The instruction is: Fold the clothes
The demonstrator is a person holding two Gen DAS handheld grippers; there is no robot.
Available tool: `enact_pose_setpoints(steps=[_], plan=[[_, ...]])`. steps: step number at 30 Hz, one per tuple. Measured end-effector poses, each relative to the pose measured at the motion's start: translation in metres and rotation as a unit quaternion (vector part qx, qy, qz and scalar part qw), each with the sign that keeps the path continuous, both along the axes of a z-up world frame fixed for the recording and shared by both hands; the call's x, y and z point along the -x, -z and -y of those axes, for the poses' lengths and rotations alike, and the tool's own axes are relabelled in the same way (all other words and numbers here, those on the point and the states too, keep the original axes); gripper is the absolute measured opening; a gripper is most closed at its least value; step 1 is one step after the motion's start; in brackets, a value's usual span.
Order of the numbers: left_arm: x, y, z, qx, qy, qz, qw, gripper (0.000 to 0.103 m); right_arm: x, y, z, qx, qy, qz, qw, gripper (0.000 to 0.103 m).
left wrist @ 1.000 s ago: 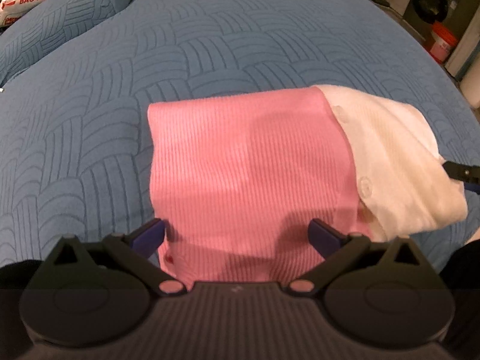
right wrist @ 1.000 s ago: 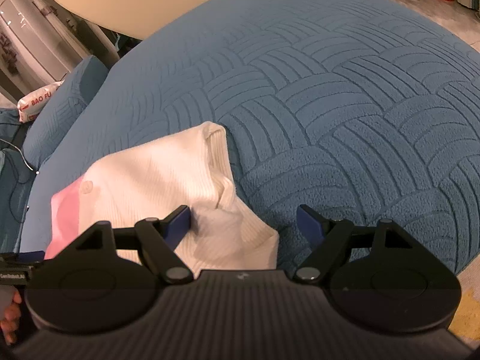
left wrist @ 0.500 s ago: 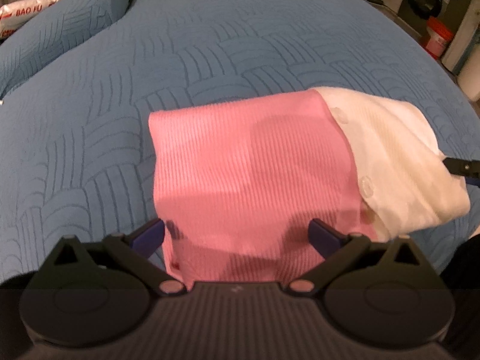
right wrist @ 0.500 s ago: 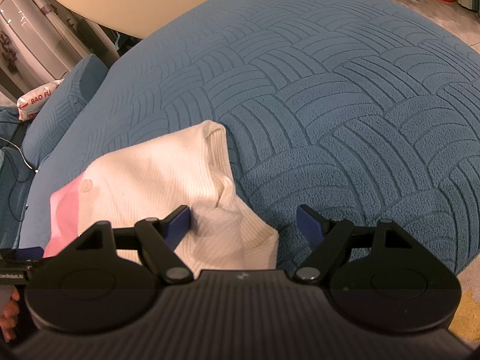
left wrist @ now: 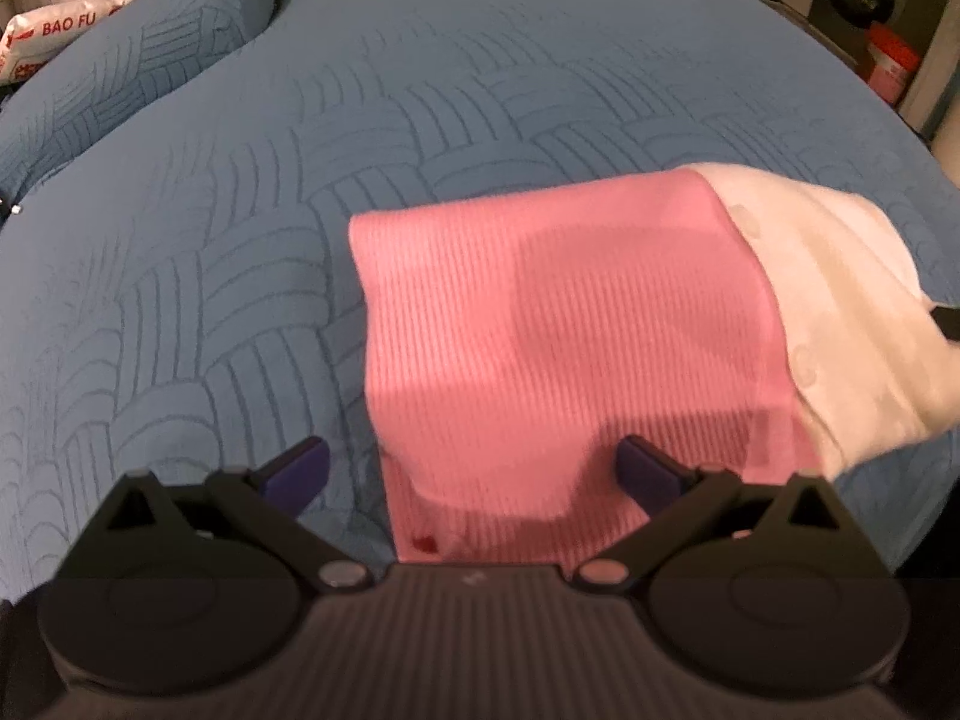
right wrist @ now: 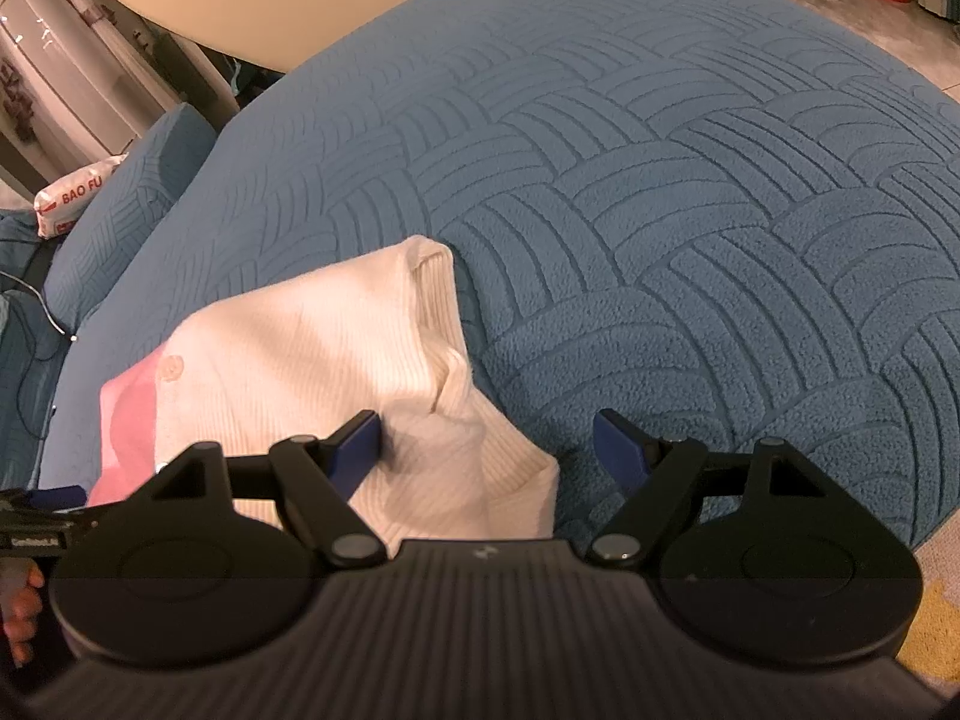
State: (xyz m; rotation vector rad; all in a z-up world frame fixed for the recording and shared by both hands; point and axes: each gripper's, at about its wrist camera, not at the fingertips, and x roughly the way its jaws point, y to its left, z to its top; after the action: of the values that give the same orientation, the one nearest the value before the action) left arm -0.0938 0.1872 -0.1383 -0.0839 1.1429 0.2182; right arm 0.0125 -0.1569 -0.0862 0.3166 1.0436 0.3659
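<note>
Our left gripper gapes wide, empty, above the near edge of the pink garment. Our right gripper gapes too, holding nothing, over its white end. The garment runs left-right across the blue bedspread.

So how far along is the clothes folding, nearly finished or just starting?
Well along, it seems. The pink knit top already lies as a neat rectangle on the blue bedspread. Its white collar part is still rumpled. Nothing is in hand: the left tongs and right tongs both hover open above it. Probably left: tidying the collar, maybe one last fold.
</note>
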Motion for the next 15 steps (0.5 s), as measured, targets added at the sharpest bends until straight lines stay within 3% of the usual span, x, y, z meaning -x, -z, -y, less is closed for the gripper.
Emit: enact_pose_setpoints(steps=[3, 6, 8, 9, 10, 12, 13, 15], plan=[[-0.011, -0.021, 0.005, 0.009, 0.071, 0.033, 0.9969, 0.102, 0.000, 0.001, -0.001, -0.001, -0.001, -0.001, 1.000, 0.080], [-0.029, -0.044, 0.012, 0.014, 0.152, 0.060, 0.9864, 0.103, -0.001, 0.001, -0.003, -0.001, -0.004, -0.001, 1.000, 0.080], [-0.057, -0.057, 0.023, 0.034, 0.250, 0.049, 0.9665, 0.103, -0.001, 0.001, -0.004, 0.000, -0.005, 0.000, 1.000, 0.080], [-0.060, -0.057, 0.024, 0.037, 0.258, 0.045, 0.9645, 0.103, 0.000, 0.001, -0.005, 0.002, -0.006, 0.002, 1.000, 0.080], [-0.083, -0.056, 0.034, 0.047, 0.315, 0.017, 0.9478, 0.103, 0.000, 0.000, -0.006, 0.003, -0.007, 0.003, 1.000, 0.080], [-0.100, -0.052, 0.046, 0.046, 0.362, -0.007, 0.9311, 0.103, 0.000, 0.000, -0.005, 0.000, -0.007, 0.005, 1.000, 0.080], [-0.115, -0.047, 0.058, 0.041, 0.402, -0.026, 0.9146, 0.103, 0.000, 0.000, -0.005, -0.002, -0.007, 0.005, 1.000, 0.080], [-0.131, -0.038, 0.074, 0.028, 0.443, -0.041, 0.8949, 0.103, 0.000, 0.000, -0.004, -0.004, -0.007, 0.006, 1.000, 0.080]])
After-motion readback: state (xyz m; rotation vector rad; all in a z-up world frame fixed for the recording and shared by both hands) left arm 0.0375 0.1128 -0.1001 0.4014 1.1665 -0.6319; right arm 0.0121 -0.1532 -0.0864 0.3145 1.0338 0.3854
